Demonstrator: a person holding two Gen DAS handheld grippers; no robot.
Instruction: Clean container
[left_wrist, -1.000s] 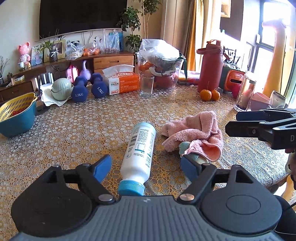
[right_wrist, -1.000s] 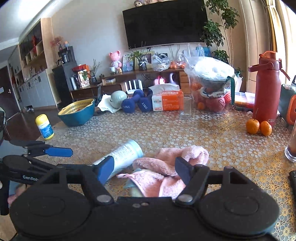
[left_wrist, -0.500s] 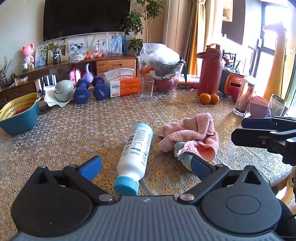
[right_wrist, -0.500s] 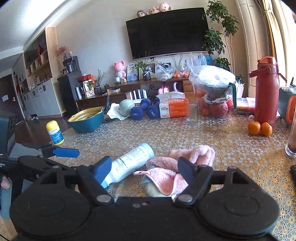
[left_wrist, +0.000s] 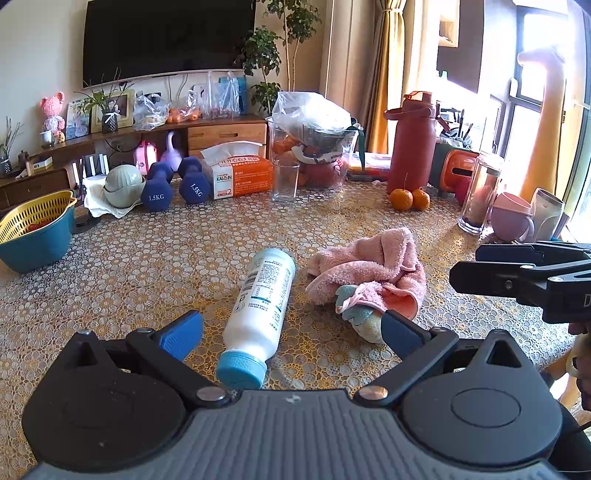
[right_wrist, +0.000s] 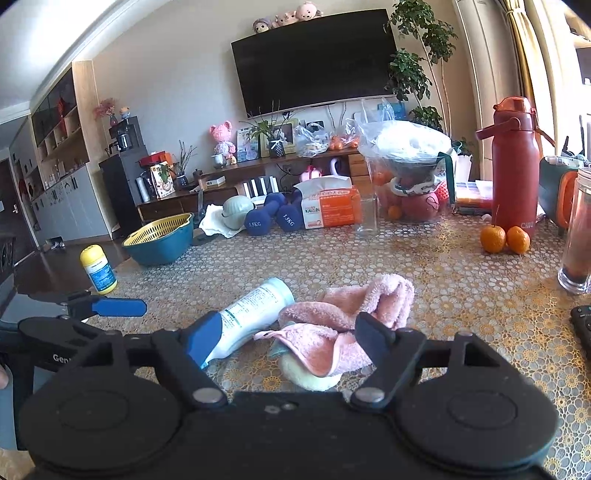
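Note:
A white bottle (left_wrist: 261, 303) with a blue cap lies on its side on the patterned tablecloth, cap toward me. My left gripper (left_wrist: 291, 328) hovers open just behind the cap, holding nothing. Right of the bottle lies a crumpled pink cloth (left_wrist: 373, 273) over a pale green object. In the right wrist view the same bottle (right_wrist: 251, 317) and pink cloth (right_wrist: 343, 328) lie close ahead. My right gripper (right_wrist: 286, 338) is open above the cloth's near edge, empty. The right gripper shows side-on (left_wrist: 517, 266) in the left wrist view.
At the back stand blue dumbbells (left_wrist: 173, 184), an orange tissue box (left_wrist: 240, 173), a clear glass (left_wrist: 284, 182), a bagged fruit bowl (left_wrist: 314, 147), a red flask (left_wrist: 412, 147) and two oranges (left_wrist: 410, 199). A teal basket (left_wrist: 35, 232) sits left; cups (left_wrist: 513, 221) stand right.
Both grippers have risen and drawn back slightly from the table. The left gripper's jaws have spread wider around the bottle's cap end. The bottle and cloth have not moved.

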